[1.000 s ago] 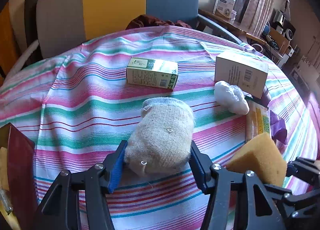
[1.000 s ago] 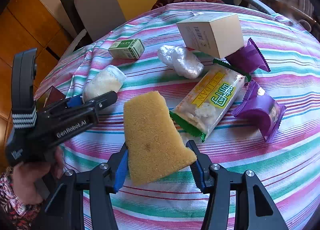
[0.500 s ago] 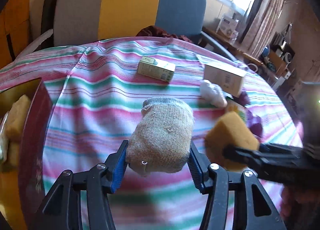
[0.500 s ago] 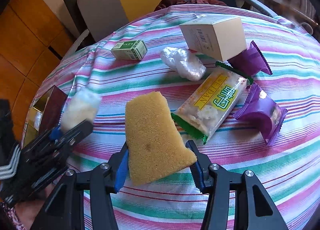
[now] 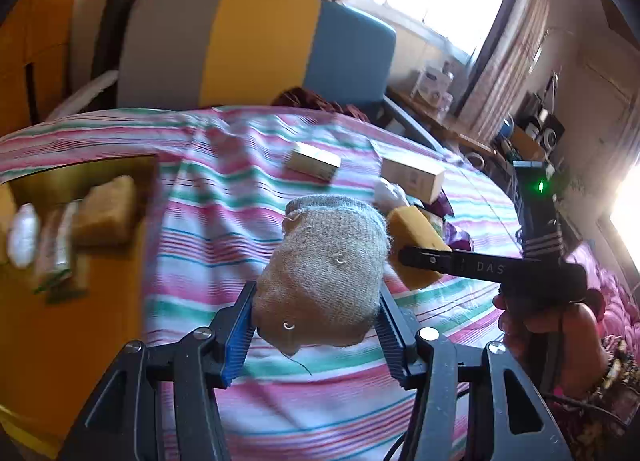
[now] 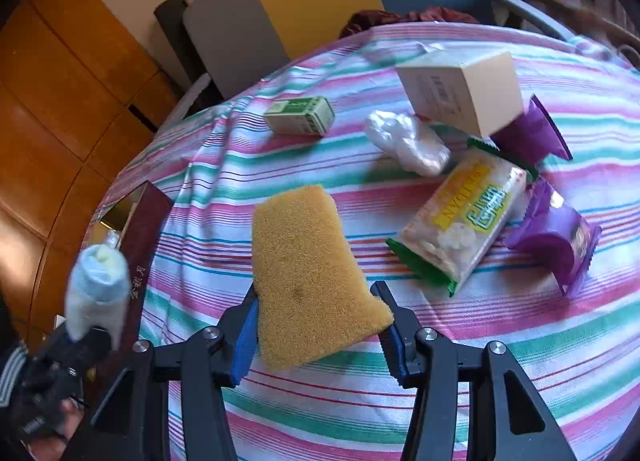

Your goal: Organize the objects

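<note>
My left gripper clamps a rolled beige sock above the striped tablecloth, near the gold box; my right gripper pinches a yellow sponge.

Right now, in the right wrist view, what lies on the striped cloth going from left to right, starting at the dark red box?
Dark red box → small green box → white plastic wad → green-edged snack pack → purple packet.
</note>
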`<move>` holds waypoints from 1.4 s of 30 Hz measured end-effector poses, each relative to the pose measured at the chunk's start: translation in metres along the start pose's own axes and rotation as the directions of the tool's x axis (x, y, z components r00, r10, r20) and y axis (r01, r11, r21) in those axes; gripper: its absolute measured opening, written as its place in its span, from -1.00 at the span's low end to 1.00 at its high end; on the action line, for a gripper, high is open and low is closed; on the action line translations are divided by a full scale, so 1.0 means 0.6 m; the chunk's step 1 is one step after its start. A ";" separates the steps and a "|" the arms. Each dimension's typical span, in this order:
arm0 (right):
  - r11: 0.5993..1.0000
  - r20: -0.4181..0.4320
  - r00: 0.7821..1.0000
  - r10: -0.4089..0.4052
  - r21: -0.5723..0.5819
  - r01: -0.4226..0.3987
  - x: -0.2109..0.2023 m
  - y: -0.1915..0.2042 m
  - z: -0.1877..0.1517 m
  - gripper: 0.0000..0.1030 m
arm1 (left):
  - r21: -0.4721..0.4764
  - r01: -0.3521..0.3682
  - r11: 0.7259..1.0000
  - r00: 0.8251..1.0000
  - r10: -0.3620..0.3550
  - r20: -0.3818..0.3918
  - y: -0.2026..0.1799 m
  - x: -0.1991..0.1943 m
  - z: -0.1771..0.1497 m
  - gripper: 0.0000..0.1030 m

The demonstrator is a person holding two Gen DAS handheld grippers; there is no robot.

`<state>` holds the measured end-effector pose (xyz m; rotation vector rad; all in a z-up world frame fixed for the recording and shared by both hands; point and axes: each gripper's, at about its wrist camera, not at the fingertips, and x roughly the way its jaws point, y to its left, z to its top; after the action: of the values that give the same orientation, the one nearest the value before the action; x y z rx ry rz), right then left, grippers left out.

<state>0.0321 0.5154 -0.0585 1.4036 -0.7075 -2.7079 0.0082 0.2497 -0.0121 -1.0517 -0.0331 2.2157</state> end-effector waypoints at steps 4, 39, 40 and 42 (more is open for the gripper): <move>1.000 -0.001 1.000 -0.009 -0.026 0.009 0.002 0.009 -0.003 0.03 | -0.038 -0.032 0.999 0.999 0.033 0.028 0.045 -0.039 -0.006 0.09; 0.974 0.101 0.994 0.049 -0.227 -0.025 -0.009 0.077 -0.020 0.03 | -0.238 -0.537 0.809 0.838 0.483 -0.253 0.440 -0.062 -0.028 0.12; 0.973 0.105 0.993 0.047 -0.229 -0.022 -0.010 0.077 -0.021 0.03 | -0.248 -0.539 0.805 0.839 0.485 -0.248 0.439 -0.067 -0.027 0.12; 0.970 0.114 0.992 0.056 -0.242 -0.027 -0.012 0.079 -0.022 0.03 | -0.267 -0.536 0.801 0.843 0.493 -0.216 0.430 -0.083 -0.025 0.12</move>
<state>0.0372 0.4692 -0.0407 1.1677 -0.3902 -2.7505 -0.1048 0.0175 -0.0643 -1.5393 -0.0499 2.6821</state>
